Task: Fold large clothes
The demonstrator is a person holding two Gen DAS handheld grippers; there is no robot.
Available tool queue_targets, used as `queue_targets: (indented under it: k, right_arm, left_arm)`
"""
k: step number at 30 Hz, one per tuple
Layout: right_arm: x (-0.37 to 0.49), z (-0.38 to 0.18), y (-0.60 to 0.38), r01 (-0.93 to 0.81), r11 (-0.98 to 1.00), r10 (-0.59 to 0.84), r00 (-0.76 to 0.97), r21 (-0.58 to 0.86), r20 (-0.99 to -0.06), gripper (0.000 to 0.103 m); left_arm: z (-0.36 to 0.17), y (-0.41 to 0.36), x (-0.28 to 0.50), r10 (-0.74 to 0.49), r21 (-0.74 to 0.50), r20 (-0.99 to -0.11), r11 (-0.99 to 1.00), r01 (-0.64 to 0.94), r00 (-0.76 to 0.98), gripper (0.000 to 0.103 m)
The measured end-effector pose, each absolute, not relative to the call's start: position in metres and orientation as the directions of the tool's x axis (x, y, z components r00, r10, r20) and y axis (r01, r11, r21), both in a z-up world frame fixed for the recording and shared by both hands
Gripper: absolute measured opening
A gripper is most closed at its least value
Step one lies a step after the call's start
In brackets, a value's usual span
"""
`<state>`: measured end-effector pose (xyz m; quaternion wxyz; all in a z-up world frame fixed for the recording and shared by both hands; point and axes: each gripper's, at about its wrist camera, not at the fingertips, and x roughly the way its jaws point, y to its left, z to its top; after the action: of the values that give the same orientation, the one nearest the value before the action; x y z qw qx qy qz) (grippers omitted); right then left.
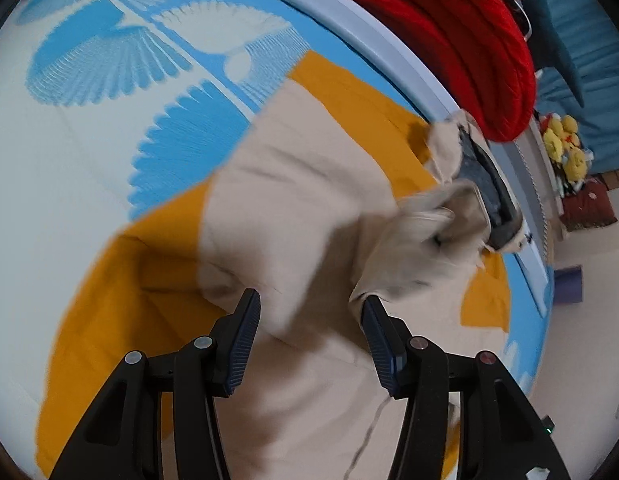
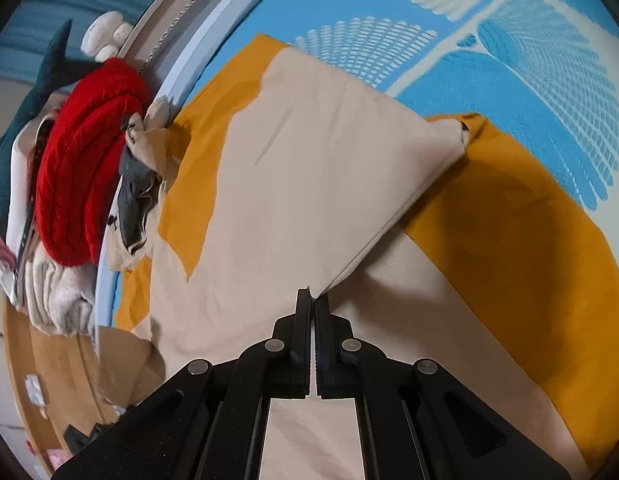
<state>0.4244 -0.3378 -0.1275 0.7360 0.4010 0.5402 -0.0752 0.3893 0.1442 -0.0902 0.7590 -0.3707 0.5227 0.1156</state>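
A large beige garment [image 1: 293, 200] lies spread over an orange cloth [image 1: 109, 320] on a blue-and-white patterned surface. My left gripper [image 1: 309, 308] is open and empty, hovering just above the beige cloth, with a bunched, blurred part of the garment [image 1: 429, 240] to its right. In the right wrist view the beige garment [image 2: 309, 168] has a flap folded over with a sharp crease. My right gripper [image 2: 312, 300] is shut on the beige garment's edge at the near end of that crease. The orange cloth [image 2: 509, 240] shows beside it.
A red knitted garment [image 1: 449, 40] [image 2: 85, 168] lies on a pile past the surface's pale rim [image 1: 373, 32]. A dark grey item [image 1: 485, 176] lies by the rim. Yellow plush toys [image 1: 565, 144] and a purple box [image 1: 569, 284] sit beyond. Folded pale clothes [image 2: 57, 296] stack under the red one.
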Motion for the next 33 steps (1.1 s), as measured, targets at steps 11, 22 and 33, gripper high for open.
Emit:
queue_targets:
  k: [11, 22, 33]
  right_arm:
    - [0.422, -0.131, -0.324, 0.554, 0.694, 0.351, 0.298, 0.46, -0.888, 0.04]
    - [0.43, -0.082, -0.289, 0.359, 0.859, 0.225, 0.377, 0.366, -0.898, 0.04]
    - [0.433, -0.101, -0.318, 0.447, 0.806, 0.24, 0.353, 0.389, -0.904, 0.04]
  left_arm:
    - [-0.104, 0.188, 0.386, -0.236, -0.468, -0.879, 0.6, -0.649, 0.415, 0.043]
    - [-0.083, 0.167, 0.396, -0.111, -0.335, -0.908, 0.771, -0.541, 0.404, 0.004]
    - [-0.068, 0.152, 0.397, 0.022, -0.204, -0.914, 0.837, -0.507, 0.404, 0.01]
